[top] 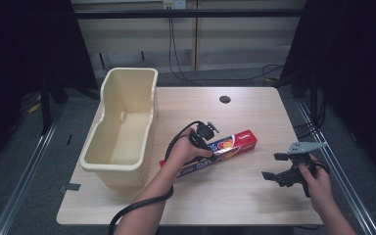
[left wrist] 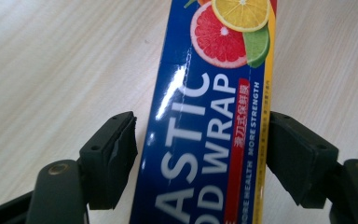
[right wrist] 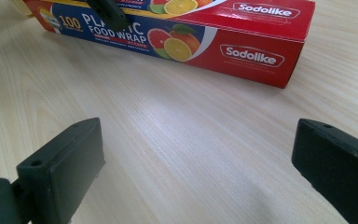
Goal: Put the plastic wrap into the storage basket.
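You're working with one box of plastic wrap lying mid-table beside one cream bin. Your left gripper is straddling it, pads barely clear; your hand is hiding its middle. Your right gripper is gaping wide, holding nothing.

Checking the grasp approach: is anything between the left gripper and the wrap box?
Nothing visible. The left gripper straddles the wrap box, one pad at each long side, with bare table around it.
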A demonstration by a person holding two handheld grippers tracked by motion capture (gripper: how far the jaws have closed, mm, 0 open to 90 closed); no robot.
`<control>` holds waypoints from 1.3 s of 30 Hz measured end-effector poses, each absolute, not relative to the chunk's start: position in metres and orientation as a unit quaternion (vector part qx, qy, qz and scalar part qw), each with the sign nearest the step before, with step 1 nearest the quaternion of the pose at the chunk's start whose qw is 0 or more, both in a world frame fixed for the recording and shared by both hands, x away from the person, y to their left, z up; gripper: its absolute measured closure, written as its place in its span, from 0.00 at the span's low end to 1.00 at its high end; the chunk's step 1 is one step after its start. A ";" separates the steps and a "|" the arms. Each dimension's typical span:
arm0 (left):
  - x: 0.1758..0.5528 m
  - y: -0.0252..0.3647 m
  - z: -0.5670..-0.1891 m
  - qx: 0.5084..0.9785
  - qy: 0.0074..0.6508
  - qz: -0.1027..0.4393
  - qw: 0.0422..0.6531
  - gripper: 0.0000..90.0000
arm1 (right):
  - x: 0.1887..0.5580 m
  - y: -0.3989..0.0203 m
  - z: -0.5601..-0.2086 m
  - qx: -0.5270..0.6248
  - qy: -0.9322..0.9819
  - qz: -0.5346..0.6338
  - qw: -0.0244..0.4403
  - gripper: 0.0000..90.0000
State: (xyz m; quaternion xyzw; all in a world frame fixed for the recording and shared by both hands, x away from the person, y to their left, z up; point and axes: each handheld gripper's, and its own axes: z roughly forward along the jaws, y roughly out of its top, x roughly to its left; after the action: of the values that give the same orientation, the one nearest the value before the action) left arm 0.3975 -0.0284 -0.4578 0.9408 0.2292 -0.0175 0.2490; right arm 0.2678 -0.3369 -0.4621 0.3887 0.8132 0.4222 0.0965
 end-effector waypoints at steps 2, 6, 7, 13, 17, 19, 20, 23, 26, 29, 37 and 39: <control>0.399 -0.032 -0.459 0.946 0.225 -0.019 0.234 0.31 | 0.268 -0.337 -0.462 0.389 0.813 0.422 0.097 0.02; 0.401 -0.040 -0.460 0.947 0.225 -0.016 0.228 0.32 | 0.269 -0.336 -0.462 0.385 0.815 0.422 0.094 0.02; 0.401 -0.042 -0.461 0.948 0.226 -0.019 0.224 0.33 | 0.269 -0.336 -0.462 0.385 0.816 0.422 0.094 0.02; 0.405 -0.049 -0.461 0.950 0.236 -0.032 0.203 0.40 | 0.268 -0.338 -0.461 0.385 0.814 0.425 0.094 0.02; 0.404 -0.051 -0.457 0.946 0.264 -0.056 0.177 0.44 | 0.269 -0.337 -0.463 0.382 0.817 0.422 0.091 0.02; 0.405 -0.050 -0.453 0.944 0.276 -0.061 0.170 0.44 | 0.270 -0.336 -0.463 0.382 0.817 0.422 0.091 0.02; 0.406 -0.049 -0.450 0.944 0.279 -0.066 0.167 0.44 | 0.270 -0.336 -0.463 0.381 0.818 0.422 0.089 0.02; 0.407 -0.046 -0.439 0.938 0.296 -0.068 0.168 0.45 | 0.269 -0.336 -0.462 0.381 0.817 0.423 0.089 0.02; 0.407 -0.044 -0.424 0.932 0.312 -0.069 0.171 0.45 | 0.269 -0.337 -0.463 0.380 0.817 0.424 0.089 0.02; 0.408 -0.041 -0.409 0.930 0.318 -0.071 0.172 0.45 | 0.269 -0.337 -0.462 0.380 0.815 0.427 0.089 0.02; 0.410 -0.027 -0.377 0.926 0.334 -0.064 0.161 0.45 | 0.268 -0.336 -0.462 0.381 0.817 0.425 0.088 0.02; 0.411 -0.022 -0.371 0.925 0.339 -0.064 0.160 0.45 | 0.268 -0.336 -0.462 0.380 0.817 0.425 0.089 0.02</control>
State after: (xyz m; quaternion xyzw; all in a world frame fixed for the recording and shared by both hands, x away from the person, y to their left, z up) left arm 0.4106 -0.0221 -0.3706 0.9248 0.3392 -0.0636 0.1602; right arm 0.2682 -0.3360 -0.4621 0.3803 0.8166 0.4251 0.0887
